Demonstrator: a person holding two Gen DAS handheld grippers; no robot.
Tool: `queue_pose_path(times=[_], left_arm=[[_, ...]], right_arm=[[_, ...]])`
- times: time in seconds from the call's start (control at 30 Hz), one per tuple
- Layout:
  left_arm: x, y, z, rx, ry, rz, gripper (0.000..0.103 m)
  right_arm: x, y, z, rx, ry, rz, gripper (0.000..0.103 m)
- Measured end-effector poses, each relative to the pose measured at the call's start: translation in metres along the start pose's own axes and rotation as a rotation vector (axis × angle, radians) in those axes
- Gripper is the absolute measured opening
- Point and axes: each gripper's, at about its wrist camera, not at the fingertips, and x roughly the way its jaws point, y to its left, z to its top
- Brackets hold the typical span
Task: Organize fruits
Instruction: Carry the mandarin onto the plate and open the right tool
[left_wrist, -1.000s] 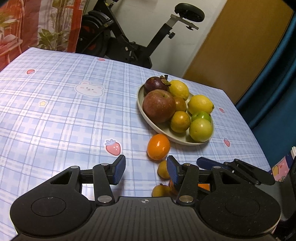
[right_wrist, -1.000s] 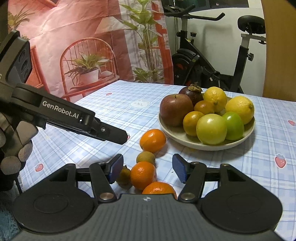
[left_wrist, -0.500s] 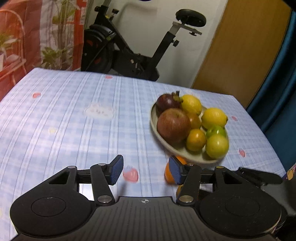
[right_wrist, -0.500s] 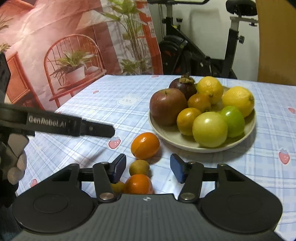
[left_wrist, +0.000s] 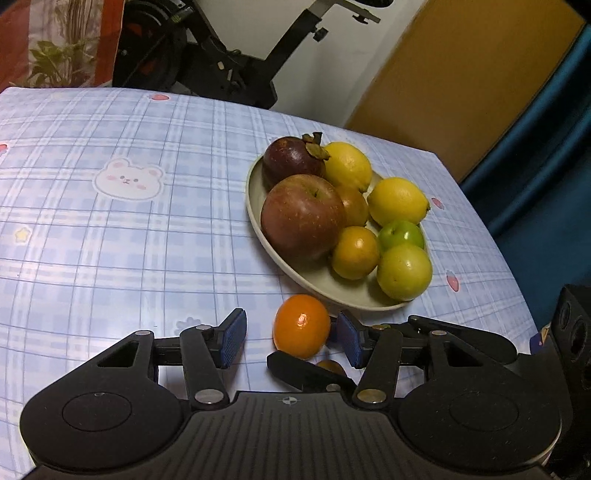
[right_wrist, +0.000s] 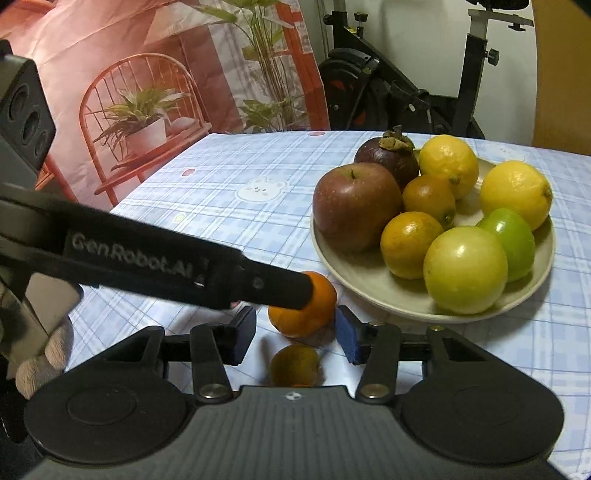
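Observation:
A loose orange (left_wrist: 301, 336) lies on the checked tablecloth just in front of a beige plate (left_wrist: 317, 282) piled with fruit. My left gripper (left_wrist: 291, 341) straddles this orange with a gap at its left pad, so it is open. In the right wrist view, the left gripper's black finger (right_wrist: 184, 266) reaches across to the orange (right_wrist: 306, 314). My right gripper (right_wrist: 295, 341) is closing, with a small brownish fruit (right_wrist: 293, 365) between its fingers; the pads are clear of it. The plate (right_wrist: 369, 284) holds an apple, a mangosteen, lemons, small oranges and green fruits.
An exercise bike (left_wrist: 221, 74) stands behind the table's far edge. A blue curtain (left_wrist: 546, 147) hangs past the right edge. A printed backdrop with a chair and plants (right_wrist: 140, 122) is on the left. A gloved hand (right_wrist: 40, 362) holds the left gripper.
Both grippers moved forward toward the plate. The orange now sits between the left gripper's fingers. The right gripper's jaws have narrowed, and the left finger now crosses to the orange.

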Motion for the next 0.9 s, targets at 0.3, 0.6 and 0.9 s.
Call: queue_pose_path(times=[0.3, 0.6, 0.9], left_arm=[[0.003, -0.003, -0.002, 0.016, -0.001, -0.030, 0.036], [-0.018, -0.024, 0.002, 0.105, -0.085, -0.051, 0.036], [-0.003, -0.037, 0.014, 0.147, -0.075, -0.037, 0.036]], right_arm=[[0.001, -0.003, 0.000, 0.001, -0.016, -0.001, 0.042], [-0.028, -0.003, -0.002, -0.006, -0.126, 0.001, 0.041], [-0.034, -0.020, 0.006, 0.014, -0.164, -0.028, 0.041]])
